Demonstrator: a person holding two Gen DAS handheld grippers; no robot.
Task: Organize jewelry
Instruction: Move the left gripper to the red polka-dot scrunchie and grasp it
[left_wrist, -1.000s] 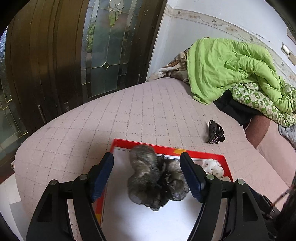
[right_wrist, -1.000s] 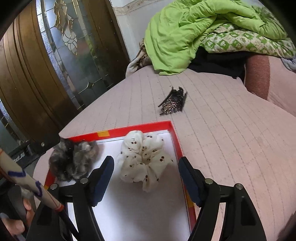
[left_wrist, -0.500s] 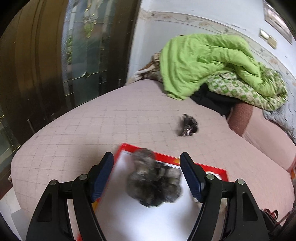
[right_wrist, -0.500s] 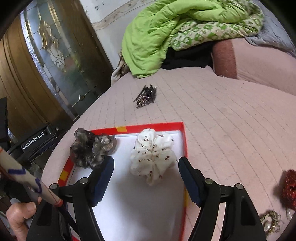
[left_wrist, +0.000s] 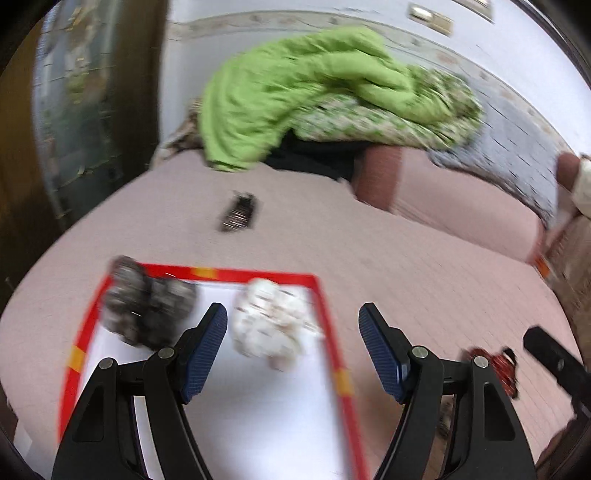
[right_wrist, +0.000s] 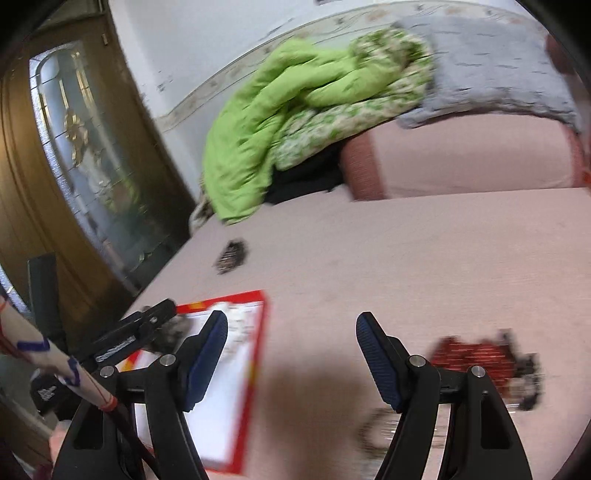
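Note:
A white tray with a red rim (left_wrist: 328, 325) lies on the pink bed. A grey scrunchie (left_wrist: 147, 310) and a white dotted scrunchie (left_wrist: 273, 325) sit in it. My left gripper (left_wrist: 293, 347) is open and empty, above the tray's right edge. My right gripper (right_wrist: 291, 354) is open and empty over bare bed, right of the tray (right_wrist: 258, 354). A red beaded piece (right_wrist: 476, 354) and a chain (right_wrist: 373, 432) lie by its right finger. The red piece also shows in the left wrist view (left_wrist: 502, 365). A dark hair claw (left_wrist: 238, 212) lies beyond the tray, also in the right wrist view (right_wrist: 232, 254).
A green quilt (left_wrist: 295, 96) and patterned bedding are heaped at the back. A pink bolster (left_wrist: 443, 199) lies to the right. A wooden door with glass (right_wrist: 74, 155) stands left of the bed. The left gripper's body (right_wrist: 129, 332) shows at the right view's left.
Both grippers have swung to the right and stayed open. The left one left the grey scrunchie in the tray. The right one moved off the tray toward the red piece. Both views are blurred.

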